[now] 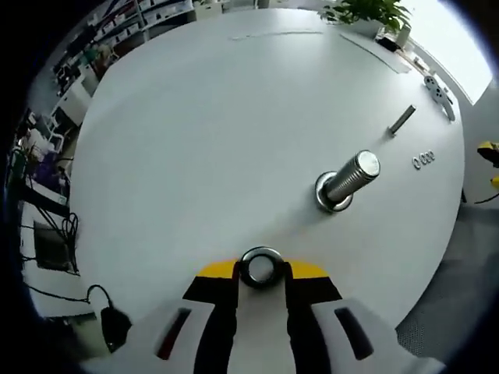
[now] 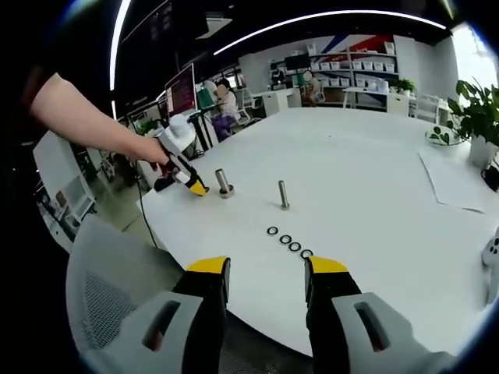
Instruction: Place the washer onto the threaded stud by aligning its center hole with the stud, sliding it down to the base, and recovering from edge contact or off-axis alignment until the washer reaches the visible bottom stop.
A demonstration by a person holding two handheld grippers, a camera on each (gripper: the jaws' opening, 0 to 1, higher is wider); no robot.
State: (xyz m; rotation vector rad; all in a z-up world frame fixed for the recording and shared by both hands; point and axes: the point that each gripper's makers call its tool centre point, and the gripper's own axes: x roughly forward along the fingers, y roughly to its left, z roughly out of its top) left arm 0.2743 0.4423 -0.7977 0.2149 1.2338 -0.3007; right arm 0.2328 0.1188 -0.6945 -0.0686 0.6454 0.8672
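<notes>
A washer (image 1: 260, 267) is pinched between the yellow tips of the left hand-held gripper (image 1: 261, 273), and it is held flat just above the white desk (image 1: 203, 140). The washer's hole can be seen from above. The big threaded stud (image 1: 348, 180) is chosen as the landmark here. It stands upright on the desk on its wide round base. The held washer is near the stud but apart from it, and nothing is seen on the stud's shaft. A thinner metal pin (image 1: 402, 119) is seen farther back than the stud. A short row of spare washers (image 1: 422, 159) lies flat on the desk, off to the side of the stud. A potted plant (image 1: 373, 15) is set at the far edge of the desk, well behind the stud.

In the right gripper view, the right hand-held gripper (image 2: 265, 274) is held wide apart with nothing between its tips, above the near edge of the desk. The stud (image 2: 224, 184) is seen far off, with the left hand-held gripper (image 2: 181, 167) just beside it, gripped by a person's hand (image 2: 152, 148). The thin pin (image 2: 284, 195) stands apart from the stud. The spare washers (image 2: 288, 241) lie closer to the right hand-held gripper than the stud does. A grey chair (image 2: 117, 288) is seen below the desk edge.
</notes>
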